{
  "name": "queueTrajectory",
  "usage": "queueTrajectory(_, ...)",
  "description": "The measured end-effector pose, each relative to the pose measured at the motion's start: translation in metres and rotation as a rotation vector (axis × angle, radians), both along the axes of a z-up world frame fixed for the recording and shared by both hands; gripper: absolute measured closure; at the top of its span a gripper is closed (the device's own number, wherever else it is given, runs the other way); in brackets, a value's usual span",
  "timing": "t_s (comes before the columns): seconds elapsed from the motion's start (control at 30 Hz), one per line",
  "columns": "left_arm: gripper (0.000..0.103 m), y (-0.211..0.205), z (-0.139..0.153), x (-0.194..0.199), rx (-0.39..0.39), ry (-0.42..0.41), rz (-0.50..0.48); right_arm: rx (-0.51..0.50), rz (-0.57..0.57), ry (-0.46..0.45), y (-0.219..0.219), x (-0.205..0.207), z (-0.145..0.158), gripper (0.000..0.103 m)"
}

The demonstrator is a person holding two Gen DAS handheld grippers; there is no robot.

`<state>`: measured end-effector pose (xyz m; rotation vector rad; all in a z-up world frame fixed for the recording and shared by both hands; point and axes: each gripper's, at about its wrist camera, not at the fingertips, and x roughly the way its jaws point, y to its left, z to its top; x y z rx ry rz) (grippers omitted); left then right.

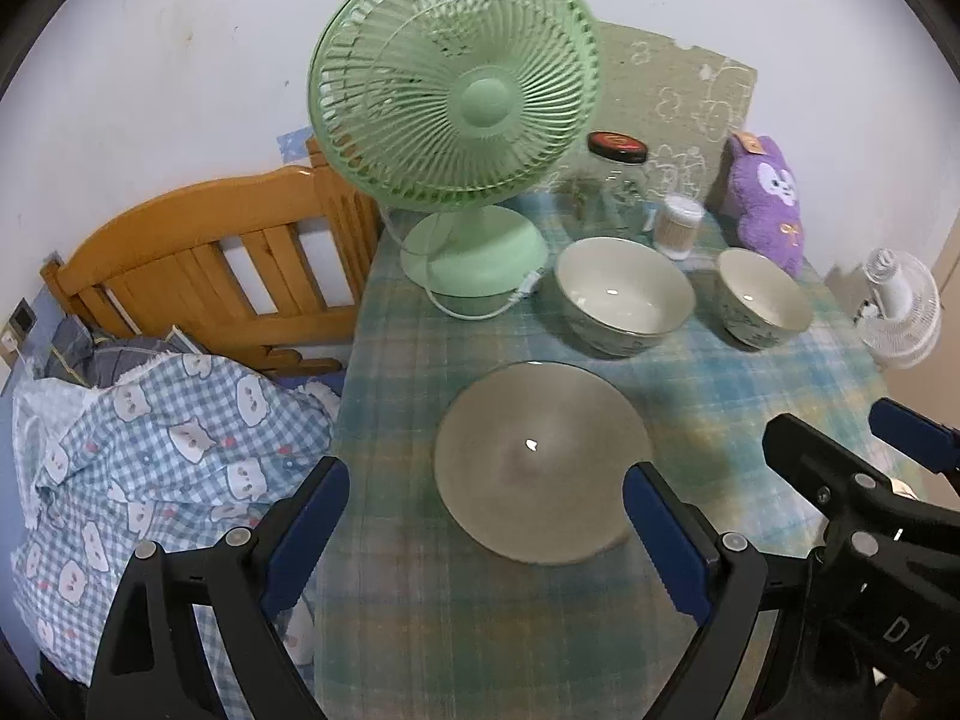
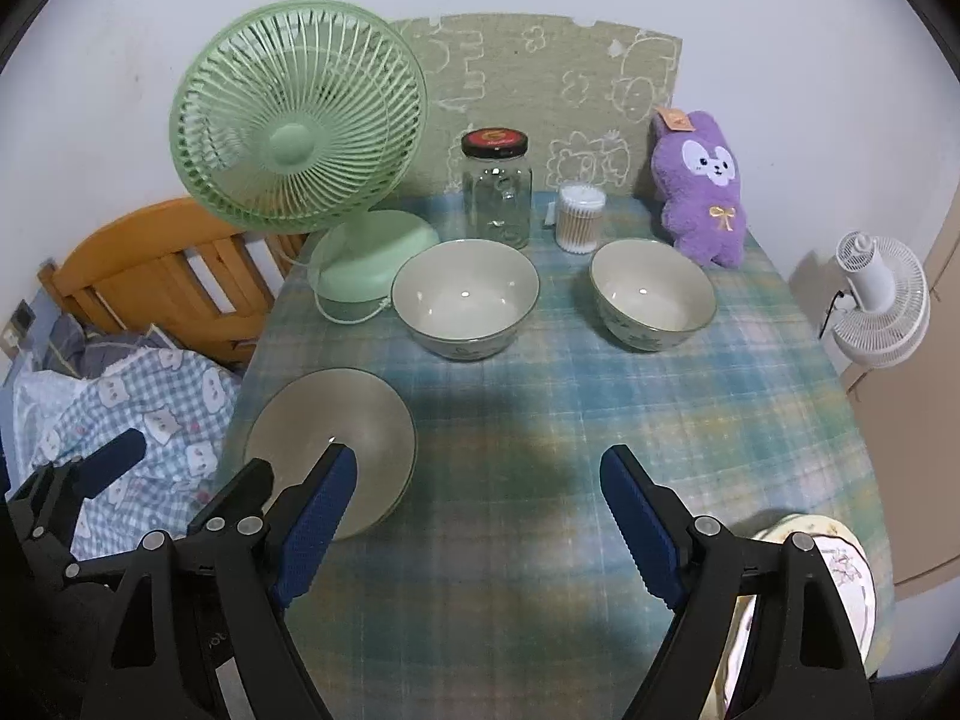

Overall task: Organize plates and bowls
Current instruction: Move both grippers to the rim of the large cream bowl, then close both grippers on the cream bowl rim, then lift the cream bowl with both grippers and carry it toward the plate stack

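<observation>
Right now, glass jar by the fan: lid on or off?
On. The glass jar stands upright with its black lid seated on top.

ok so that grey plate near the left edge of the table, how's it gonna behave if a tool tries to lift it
The grey plate looks rigid and glazed, with a light glint on it, so it is probably slippery between pads. It lies low on the checked tablecloth, so its rim may be hard to get under; a push would likely slide it or bunch the cloth. It looks ceramic, so probably breakable.
</observation>
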<state>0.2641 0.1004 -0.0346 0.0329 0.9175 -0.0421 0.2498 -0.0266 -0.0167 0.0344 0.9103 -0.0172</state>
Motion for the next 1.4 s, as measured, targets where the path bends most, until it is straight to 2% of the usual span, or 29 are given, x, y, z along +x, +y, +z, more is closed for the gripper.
queueTrajectory(0.07,0.009,0.005,-0.008,0.008,-0.004,0.012,0.015,-0.014,-0.002,0.006,0.006,0.010,-0.008,0.018)
queueTrajectory(0.17,0.010,0.011,-0.020,0.019,-0.019,0.038,0.031,-0.011,-0.001,0.009,0.012,0.021,-0.020,0.025)
queueTrajectory(0.3,0.020,0.016,-0.038,0.029,-0.006,0.042,0.054,-0.005,0.005,0.042,0.018,0.037,-0.041,0.033)
queueTrajectory(0.47,0.025,0.015,-0.059,0.039,0.004,0.070,0.041,0.004,0.009,0.080,0.023,0.052,-0.065,0.042)
queueTrajectory(0.53,0.029,0.014,-0.065,0.042,0.010,0.081,0.037,0.013,0.012,0.095,0.025,0.058,-0.073,0.049)
queueTrajectory(0.63,0.043,0.015,-0.074,0.048,0.007,0.098,0.037,0.016,0.012,0.112,0.028,0.065,-0.083,0.058)
queueTrajectory(0.67,0.050,0.016,-0.078,0.050,0.002,0.110,0.039,0.016,0.013,0.118,0.029,0.067,-0.087,0.060)
queueTrajectory(0.7,0.058,0.016,-0.081,0.052,-0.005,0.119,0.040,0.016,0.013,0.125,0.031,0.069,-0.089,0.068)
queueTrajectory(0.73,0.061,0.018,-0.082,0.053,-0.019,0.122,0.045,0.021,0.015,0.135,0.031,0.071,-0.092,0.076)
queueTrajectory(0.83,0.066,0.027,-0.083,0.058,-0.079,0.136,0.079,0.025,0.035,0.157,0.036,0.073,-0.098,0.087)
queueTrajectory(0.87,0.071,0.028,-0.084,0.060,-0.078,0.138,0.088,0.025,0.039,0.157,0.037,0.073,-0.099,0.088)
queueTrajectory(1.03,0.077,0.028,-0.085,0.061,-0.081,0.149,0.078,0.019,0.048,0.157,0.041,0.074,-0.098,0.088)
queueTrajectory(1.17,0.088,0.027,-0.086,0.062,-0.085,0.161,0.054,0.029,0.057,0.163,0.040,0.073,-0.097,0.089)
queueTrajectory(1.4,0.089,0.020,-0.087,0.053,-0.053,0.174,0.015,0.017,0.059,0.168,0.040,0.068,-0.092,0.089)
